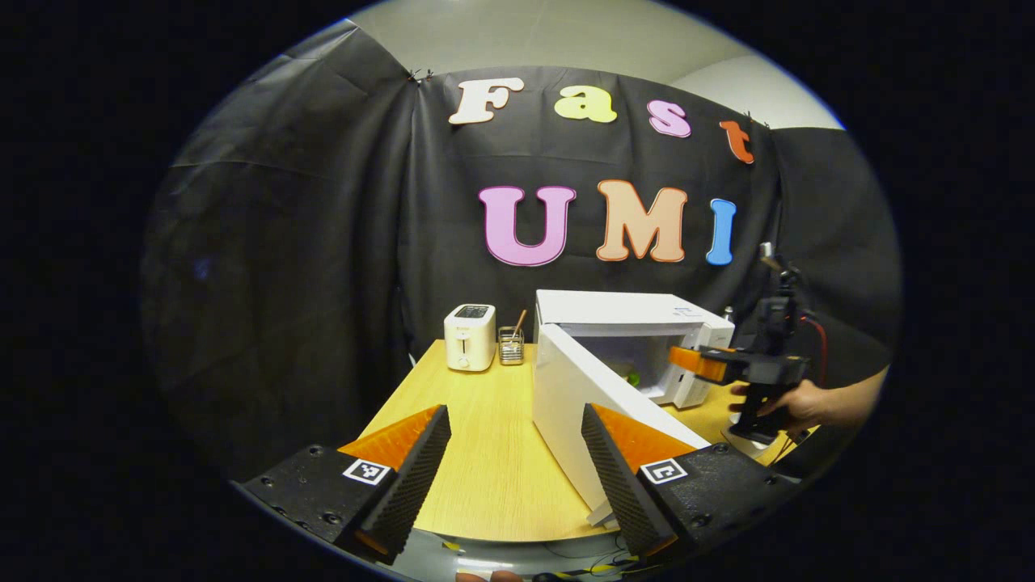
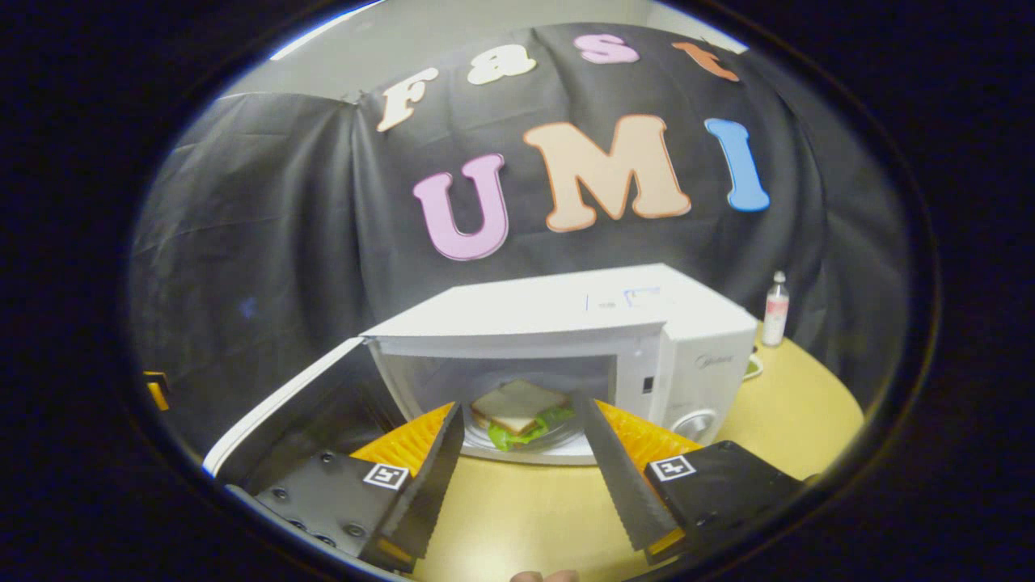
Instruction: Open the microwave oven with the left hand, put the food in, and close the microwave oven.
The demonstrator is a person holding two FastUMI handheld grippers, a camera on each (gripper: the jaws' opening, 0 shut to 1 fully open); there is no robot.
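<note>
Step in hand, as judged: closing the microwave oven (image 2: 566, 339), food already inside.

Left gripper (image 1: 517, 469): jaws apart, clamped on nothing, poised in front of the open door (image 1: 582, 404). Door swung out toward the front of the oven, hinged on the oven's left side, outer face toward the left gripper view. Right gripper (image 2: 525, 477): jaws apart, empty, just in front of the oven cavity; seen from the left gripper view (image 1: 687, 361) level with the cavity mouth, held by a hand (image 1: 796, 404).

Procedure for closing:
- Clear the right gripper from the cavity mouth before swinging the door; risk of pinching it otherwise.
- Place one left finger flat against the door's outer face, near the free edge, far from the hinge, for best leverage.
- Push along the door's arc, not straight at the oven, to avoid sliding the oven across the tabletop (image 1: 485, 453).
- Press until the latch seats; confirm the door sits flush with the control panel (image 2: 703, 380).

Containers and contents:
- Oven cavity: sandwich (image 2: 517, 412) with green leaf showing, lying on the plate or turntable inside, centred, fully behind the door line.
- Small rack (image 1: 511, 346) left of the oven, beside the toaster (image 1: 470, 337): a stick-like utensil stands in it; further contents too small to tell.
- Bottle (image 2: 775, 309) right of the oven, upright, capped; fill level unclear.
</note>
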